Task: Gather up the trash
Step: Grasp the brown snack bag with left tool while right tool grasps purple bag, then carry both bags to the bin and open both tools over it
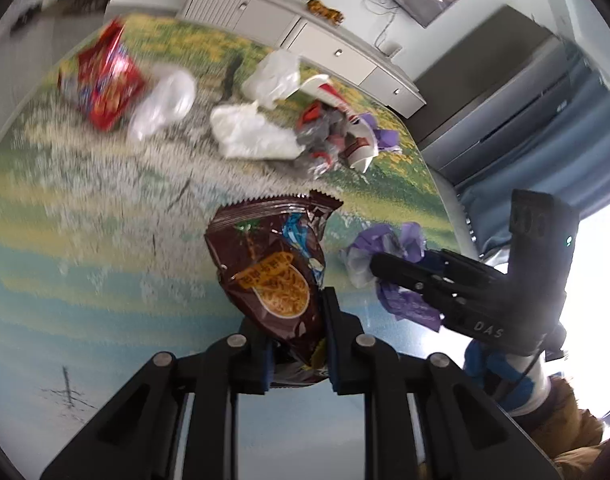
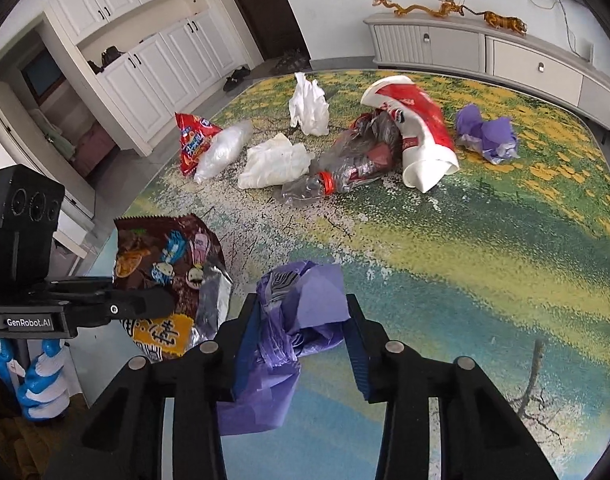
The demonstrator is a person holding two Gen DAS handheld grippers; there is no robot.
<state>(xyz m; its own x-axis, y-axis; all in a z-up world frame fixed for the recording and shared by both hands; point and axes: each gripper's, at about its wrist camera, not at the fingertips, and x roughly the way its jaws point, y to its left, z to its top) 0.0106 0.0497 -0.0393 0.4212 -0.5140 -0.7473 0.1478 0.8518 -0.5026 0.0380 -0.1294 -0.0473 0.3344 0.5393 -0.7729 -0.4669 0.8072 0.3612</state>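
My left gripper [image 1: 295, 312] is shut on a brown snack bag [image 1: 271, 264] and holds it above the table; it also shows in the right wrist view [image 2: 165, 272]. My right gripper [image 2: 301, 320] is shut on a crumpled purple plastic bag [image 2: 301, 308], which also shows in the left wrist view [image 1: 389, 264]. More trash lies further back on the table: a red snack bag [image 2: 191, 140], a clear bag [image 2: 223, 150], white bags [image 2: 275, 162], a crushed bottle [image 2: 345, 168], a red-and-white paper cup [image 2: 419, 132] and another purple bag [image 2: 485, 134].
The table [image 2: 485, 260] has a glossy landscape-print top. A grey sideboard [image 2: 505, 54] stands behind it, white cabinets [image 2: 145, 60] to the left. A blue curtain [image 1: 545, 128] hangs at the right in the left wrist view.
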